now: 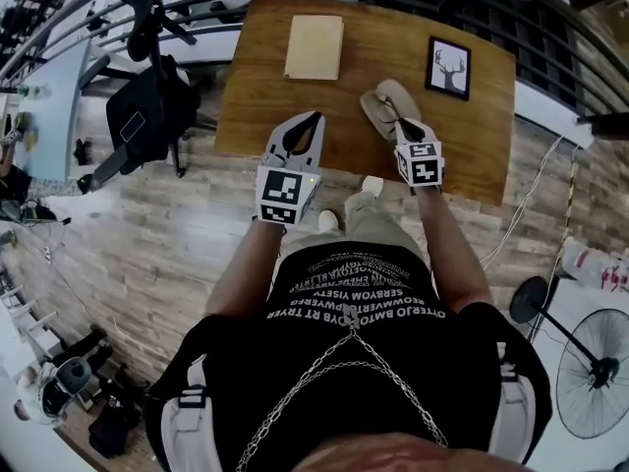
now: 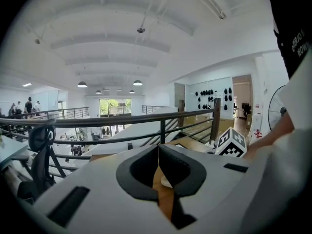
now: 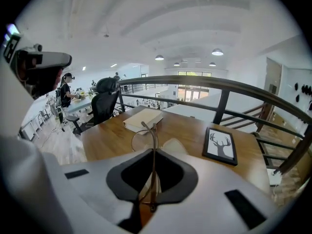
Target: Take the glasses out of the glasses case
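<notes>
Pinching the glasses (image 3: pixel 153 130), right gripper (image 3: pixel 153 151) jaws are shut; left gripper (image 2: pixel 159 148) jaws closed, empty.

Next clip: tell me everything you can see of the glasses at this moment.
The glasses have a thin, metal-looking wire frame with rounded clear lenses. The right tool is shut on them, pinching the frame edge-on, so part of it sticks out past the jaws. They are held above the wooden table, over the open beige case; no contact with the case shows. Nothing else touches them, and in the head view they are too small to make out.
</notes>
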Demonstrator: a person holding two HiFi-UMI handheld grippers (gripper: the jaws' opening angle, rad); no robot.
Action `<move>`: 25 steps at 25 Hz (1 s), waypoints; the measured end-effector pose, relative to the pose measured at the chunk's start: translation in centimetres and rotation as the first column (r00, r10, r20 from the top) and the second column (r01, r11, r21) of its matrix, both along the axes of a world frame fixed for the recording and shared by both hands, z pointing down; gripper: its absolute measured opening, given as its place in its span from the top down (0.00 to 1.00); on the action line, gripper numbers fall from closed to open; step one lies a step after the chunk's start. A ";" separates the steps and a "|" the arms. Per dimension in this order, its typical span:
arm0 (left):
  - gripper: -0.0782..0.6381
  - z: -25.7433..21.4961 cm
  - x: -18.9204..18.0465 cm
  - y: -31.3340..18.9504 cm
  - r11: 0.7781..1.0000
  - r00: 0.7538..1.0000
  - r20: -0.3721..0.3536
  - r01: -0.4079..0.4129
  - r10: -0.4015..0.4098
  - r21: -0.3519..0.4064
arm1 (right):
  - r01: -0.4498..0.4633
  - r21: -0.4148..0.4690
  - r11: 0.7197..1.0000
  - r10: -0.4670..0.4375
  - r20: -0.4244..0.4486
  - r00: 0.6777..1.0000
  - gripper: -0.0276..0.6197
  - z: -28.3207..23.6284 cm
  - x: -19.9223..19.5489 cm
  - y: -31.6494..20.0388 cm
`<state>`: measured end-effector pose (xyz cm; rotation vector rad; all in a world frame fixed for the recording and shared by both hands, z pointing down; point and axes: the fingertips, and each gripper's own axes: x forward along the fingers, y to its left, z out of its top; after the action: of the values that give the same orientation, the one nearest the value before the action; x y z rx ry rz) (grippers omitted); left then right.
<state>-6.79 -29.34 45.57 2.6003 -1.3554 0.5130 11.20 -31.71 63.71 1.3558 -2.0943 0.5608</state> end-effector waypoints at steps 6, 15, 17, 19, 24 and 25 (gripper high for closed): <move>0.85 -1.1 0.6 0.7 0.999 0.999 -0.025 -0.023 0.023 0.032 | -0.029 0.069 0.997 0.025 0.049 0.998 0.91 -3.3 0.2 1.4; 0.85 -1.5 0.7 1.6 0.998 0.998 -0.040 -0.044 0.046 0.046 | -0.045 0.191 0.981 0.024 0.114 0.993 0.91 -8.1 -0.6 3.0; 0.85 -1.5 0.9 1.7 0.998 0.998 -0.041 -0.049 0.051 0.046 | -0.053 0.217 0.975 0.023 0.138 0.990 0.91 -9.2 -0.7 3.3; 0.85 -1.6 1.1 1.9 0.997 0.997 -0.043 -0.056 0.058 0.047 | -0.065 0.238 0.969 0.027 0.161 0.987 0.91 -10.2 -0.6 3.7; 0.85 -2.3 1.7 2.5 0.996 0.996 -0.055 -0.072 0.076 0.057 | -0.086 0.282 0.955 0.029 0.200 0.979 0.91 -12.6 -0.5 4.8; 0.85 -2.4 1.8 2.6 0.996 0.995 -0.060 -0.074 0.077 0.059 | -0.089 0.291 0.953 0.028 0.206 0.978 0.91 -13.1 -0.4 5.0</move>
<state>-4.96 -26.70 43.13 2.6977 -1.2746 0.4071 10.77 -26.75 50.63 1.5909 -2.3830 0.4306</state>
